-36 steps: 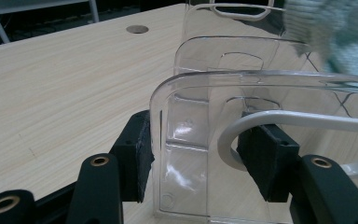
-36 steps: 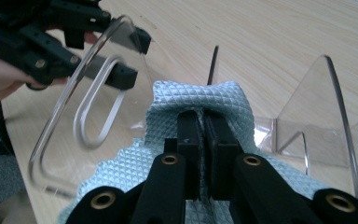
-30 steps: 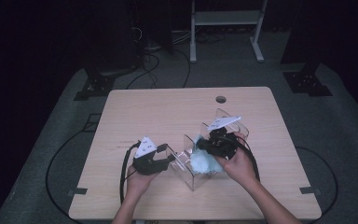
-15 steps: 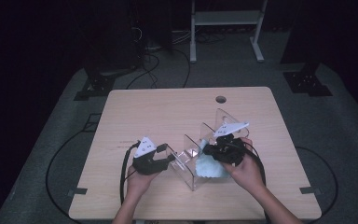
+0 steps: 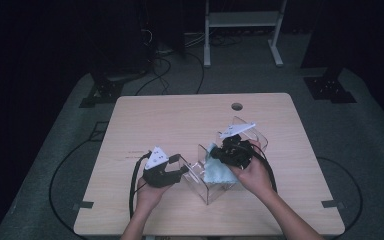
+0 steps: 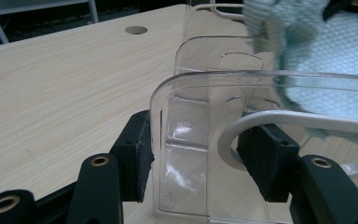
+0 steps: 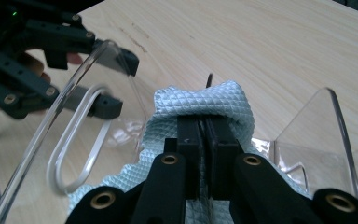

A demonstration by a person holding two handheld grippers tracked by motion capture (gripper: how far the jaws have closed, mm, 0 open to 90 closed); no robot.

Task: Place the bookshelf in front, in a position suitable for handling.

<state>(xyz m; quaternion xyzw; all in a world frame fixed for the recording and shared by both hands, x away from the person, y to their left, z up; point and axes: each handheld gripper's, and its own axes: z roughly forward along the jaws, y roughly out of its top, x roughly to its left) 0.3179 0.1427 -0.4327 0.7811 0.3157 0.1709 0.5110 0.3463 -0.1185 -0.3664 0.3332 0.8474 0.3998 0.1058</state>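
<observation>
The cloth hangs over a wall of the clear bin, near the middle of the table. We pinch it in our right gripper, jaws pressed shut on a fold, so that we can rub the plastic with it. Our left gripper clamps the bin's end wall between its pads; we think this keeps the light bin from sliding while we wipe.

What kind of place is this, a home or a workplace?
Probably a lab or recording studio: a bare wooden table stands on grey carpet, cables run across the floor, and dark stands surround it.
</observation>
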